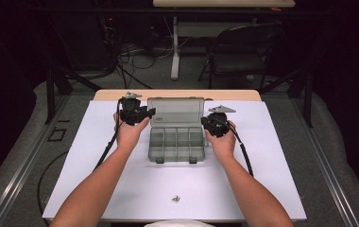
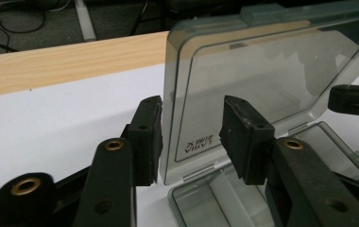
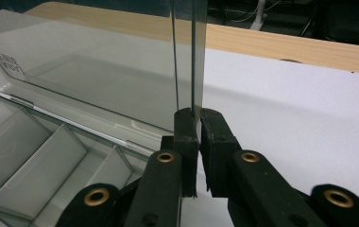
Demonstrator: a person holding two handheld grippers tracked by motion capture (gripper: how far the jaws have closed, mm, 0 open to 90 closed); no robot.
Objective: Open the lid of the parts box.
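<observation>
- While the organiser box (image 1: 176, 137) sits open near the middle of the white sheet (image 1: 262, 156) covering the table (image 1: 177, 95), its clear lid (image 1: 175, 111) stands roughly upright from the far edge of the compartment tray.
- Left of the box, the left tool (image 1: 145, 113) is held in the person's left hand (image 1: 130, 132), level with the lid's left edge.
- From the left gripper view, the left tool (image 2: 192, 137) is released: its jaws stand spread, one on each side of the lid's (image 2: 262, 90) left edge, the left pad just beside that edge and the right pad in front of the clear panel; contact cannot be judged.
- Right of the box, the right tool (image 1: 206, 122) is held in the person's right hand (image 1: 223, 142), at the lid's right edge.
- From the right gripper view, the right tool (image 3: 197, 137) is clenched on the lid (image 3: 97, 71), the thin right edge of the panel running down between the two closed pads.
- Inside the box (image 3: 40, 156), the divided compartments look bare where they can be seen.
- Nearer the person than the box, a small metal item (image 1: 176, 198) lies alone on the sheet; it is too small to identify.
- Beyond the box, a folding chair (image 1: 236, 52) stands on the floor past the table's far edge.
</observation>
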